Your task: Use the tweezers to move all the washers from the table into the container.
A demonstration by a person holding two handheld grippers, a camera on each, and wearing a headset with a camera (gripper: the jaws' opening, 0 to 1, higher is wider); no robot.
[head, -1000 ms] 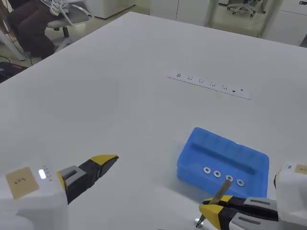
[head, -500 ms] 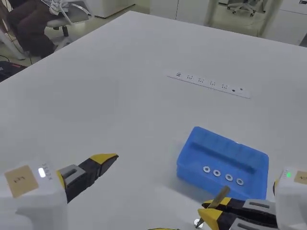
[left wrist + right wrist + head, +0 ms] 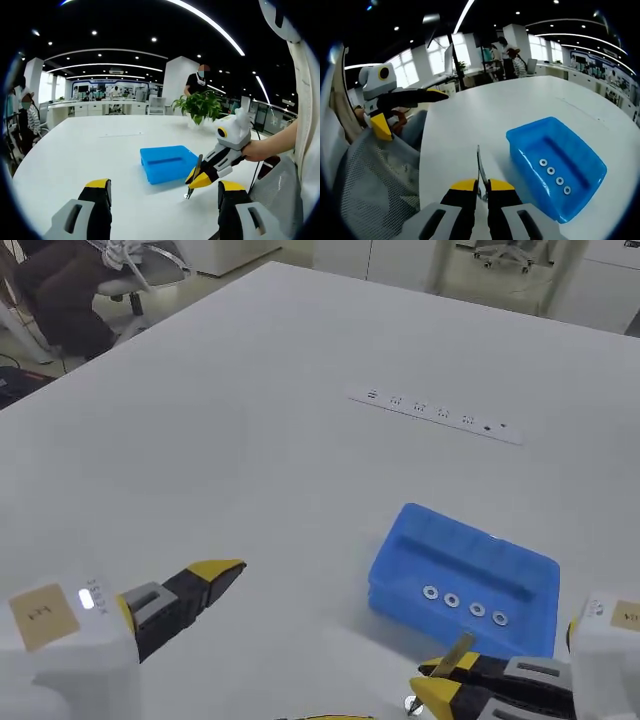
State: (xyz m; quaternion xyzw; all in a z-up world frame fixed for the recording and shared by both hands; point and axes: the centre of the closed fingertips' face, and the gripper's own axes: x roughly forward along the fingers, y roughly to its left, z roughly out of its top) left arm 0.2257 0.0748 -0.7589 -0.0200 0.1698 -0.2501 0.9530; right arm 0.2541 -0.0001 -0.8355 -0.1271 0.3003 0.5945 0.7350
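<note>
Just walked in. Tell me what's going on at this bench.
A person works with tongs in each hand. The right tongs are shut on the tweezers, tip low over the table just in front of the blue container, where four washers lie in a row. The left tongs are open and empty, off to the side above the table.

The white table (image 3: 220, 440) stretched wide, its top smooth and flat. A blue container (image 3: 385, 585) sat flat on it at the near right, its long sides angled slightly to the table's edge. Farther off, well apart from the container, a narrow pale strip (image 3: 435, 418) with a row of small dark marks lay flat on the top, running left to right.
</note>
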